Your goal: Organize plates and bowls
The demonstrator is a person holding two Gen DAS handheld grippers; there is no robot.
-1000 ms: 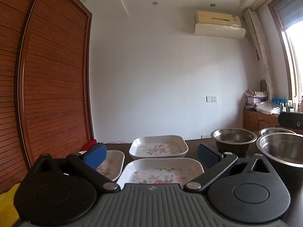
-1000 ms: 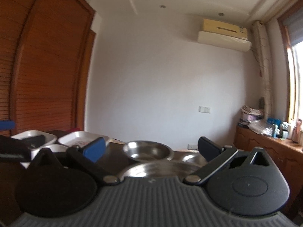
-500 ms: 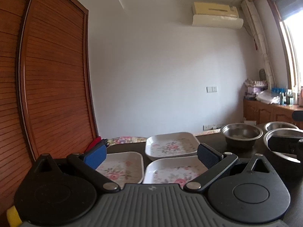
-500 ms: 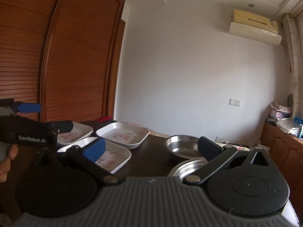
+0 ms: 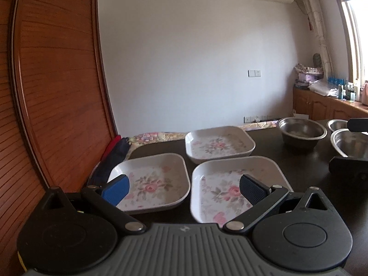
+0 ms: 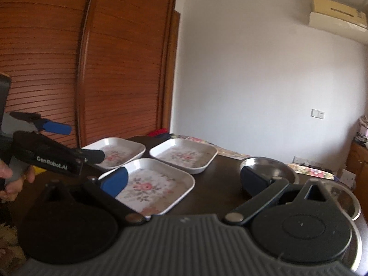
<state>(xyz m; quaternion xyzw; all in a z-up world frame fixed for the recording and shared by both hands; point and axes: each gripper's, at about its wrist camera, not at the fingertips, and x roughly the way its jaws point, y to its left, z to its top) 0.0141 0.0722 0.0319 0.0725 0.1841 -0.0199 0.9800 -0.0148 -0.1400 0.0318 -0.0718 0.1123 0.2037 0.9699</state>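
Floral square plates, three in number, noted on dark table [image 5: 271,145]: nearest plate [image 5: 232,184] at 6 o'clock of the group, second plate [image 5: 156,179] just beside it at 9 o'clock, third plate [image 5: 218,142] beyond at 12 o'clock, none stacked. Steel bowl [image 5: 301,133] standing at 2 o'clock of the plates, well apart from them; two further steel bowls [image 5: 349,142] at far right, partly cut off by the frame edge. Left gripper [image 5: 184,188] held above the near plates, blue-padded fingers [image 5: 116,189] spread wide, nothing between them. Right gripper [image 6: 184,181] likewise released, empty, hovering over the near plate corner with one finger [image 6: 255,181] in front of the steel bowl. Person's hand [image 6: 11,181] seen on the left gripper's handle from the right wrist view. Louvred wooden wardrobe doors [image 5: 53,92] at 9 o'clock, wall air conditioner [image 6: 335,18] at upper right.
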